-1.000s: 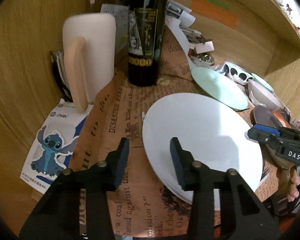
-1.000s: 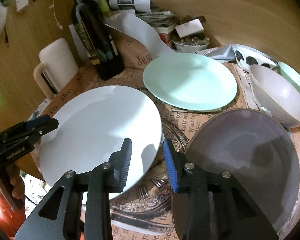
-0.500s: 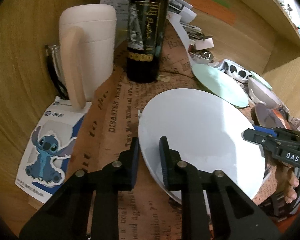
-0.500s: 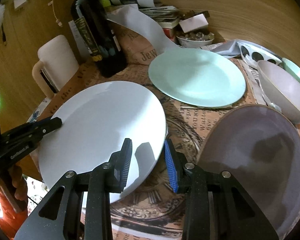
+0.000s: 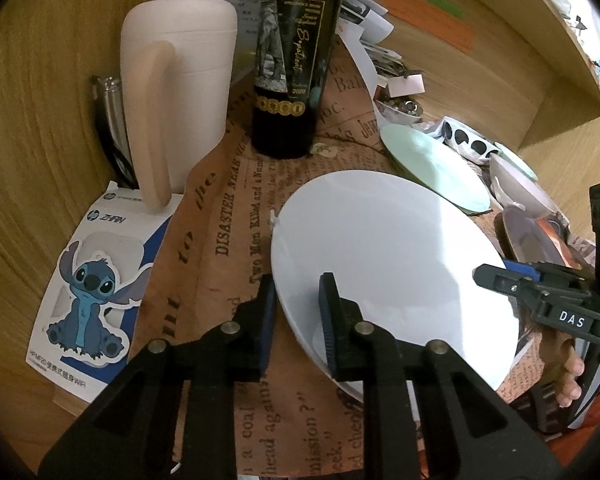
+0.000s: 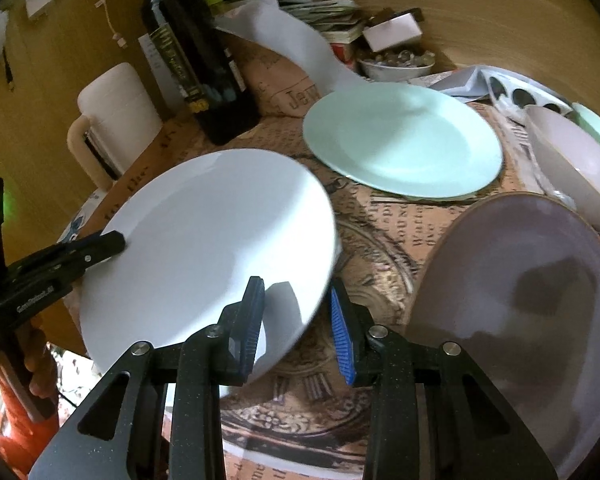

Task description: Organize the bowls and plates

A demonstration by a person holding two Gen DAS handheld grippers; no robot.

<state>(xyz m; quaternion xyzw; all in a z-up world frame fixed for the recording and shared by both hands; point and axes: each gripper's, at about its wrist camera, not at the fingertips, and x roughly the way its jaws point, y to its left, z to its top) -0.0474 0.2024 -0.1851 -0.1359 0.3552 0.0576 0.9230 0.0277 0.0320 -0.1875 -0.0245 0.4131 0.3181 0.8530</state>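
Note:
A large white plate (image 5: 388, 248) is tilted up off the newspaper-print mat, its left rim between the fingers of my left gripper (image 5: 298, 312), which is shut on it. In the right wrist view the same white plate (image 6: 220, 232) has its near rim between the fingers of my right gripper (image 6: 298, 320), which stands open around it. A mint green plate (image 6: 400, 136) lies flat behind. A grey plate (image 6: 520, 292) lies at the right, with a pale bowl (image 6: 572, 164) beyond it.
A dark wine bottle (image 5: 296, 60) and a cream mug (image 5: 176, 88) stand at the back left. A Stitch sticker card (image 5: 88, 288) lies at the left. Papers and a small dish of trinkets (image 6: 396, 64) crowd the back, under a wooden wall.
My left gripper closed on the white plate's left rim and the plate tipped up. My right gripper moved in around the plate's near rim and opened a little wider.

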